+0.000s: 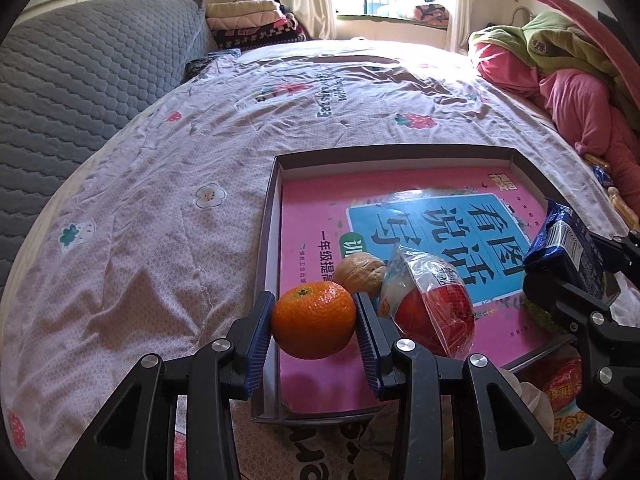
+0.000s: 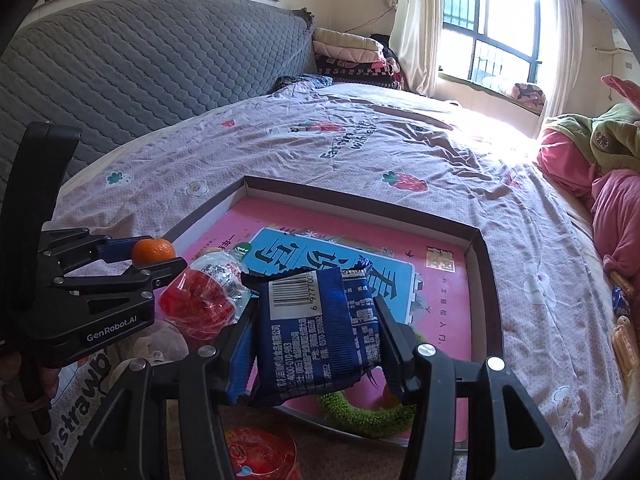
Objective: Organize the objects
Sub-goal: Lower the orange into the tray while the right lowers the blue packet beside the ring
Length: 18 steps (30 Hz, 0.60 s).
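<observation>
ITEM 1. Mandarin orange (image 1: 313,321): glossy, dimpled peel, green stem scar on top. Held off the ground betw. the ribbed blue pads of the left gripper (image 1: 315,322), fingers partly closed and pressing on both sides of the fruit. Loc.: over the near-left corner of the shallow cardboard box lid (image 1: 269,240), just above its pink liner.

ITEM 2. Blue snack packet (image 2: 316,332): crinkled foil, white barcode panel, small print. Clamped by the right gripper (image 2: 314,334), fingers abt. half open, pads denting the wrapper. Loc.: over the lid's near edge.

ITEM 3. Already in the lid: walnut (image 1: 360,274); red jelly cup in clear wrap (image 1: 432,312); green fuzzy ring (image 2: 366,414), partly hidden.

ITEM 4. Not yet sorted: red snack pack (image 2: 260,454), on the bed outside the lid.

STEP (est.): placement phase, both items poised for drop-off in the lid.

NEXT (est.): lower each to the liner, pick bare spots clear of walnut and cup, then ease fingers apart. Orange is round, may roll; release it low. Packet is soft, should lie flat.
</observation>
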### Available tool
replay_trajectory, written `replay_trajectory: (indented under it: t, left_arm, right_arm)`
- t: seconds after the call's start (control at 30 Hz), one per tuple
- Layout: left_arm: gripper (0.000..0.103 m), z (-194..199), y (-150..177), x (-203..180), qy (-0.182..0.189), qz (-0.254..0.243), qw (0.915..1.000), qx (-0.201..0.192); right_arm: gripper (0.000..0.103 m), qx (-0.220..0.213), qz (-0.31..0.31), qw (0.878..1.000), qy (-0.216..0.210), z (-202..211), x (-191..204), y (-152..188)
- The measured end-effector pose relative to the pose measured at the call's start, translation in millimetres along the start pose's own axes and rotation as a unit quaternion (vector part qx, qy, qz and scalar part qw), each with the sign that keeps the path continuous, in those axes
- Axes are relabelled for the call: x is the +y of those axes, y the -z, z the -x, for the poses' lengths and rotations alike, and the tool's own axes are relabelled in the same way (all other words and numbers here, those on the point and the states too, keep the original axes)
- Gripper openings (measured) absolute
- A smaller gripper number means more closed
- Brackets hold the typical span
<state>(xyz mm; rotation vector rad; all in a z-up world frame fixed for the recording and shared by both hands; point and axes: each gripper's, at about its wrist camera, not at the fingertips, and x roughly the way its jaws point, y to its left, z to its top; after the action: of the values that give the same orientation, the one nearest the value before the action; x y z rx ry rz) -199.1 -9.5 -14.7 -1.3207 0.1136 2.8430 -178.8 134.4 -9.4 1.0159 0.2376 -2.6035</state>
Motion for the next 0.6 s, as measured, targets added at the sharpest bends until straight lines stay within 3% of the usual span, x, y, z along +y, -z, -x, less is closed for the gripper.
replay_trajectory:
  t: [0.6]
  left_arm:
    - [0.041,-15.0,3.2,-7.9,0.014,-0.003,0.9998,0.017]
  right_arm:
    - [0.053,0.022,0.011,1.0,0.001,-20.0,4.1,4.0]
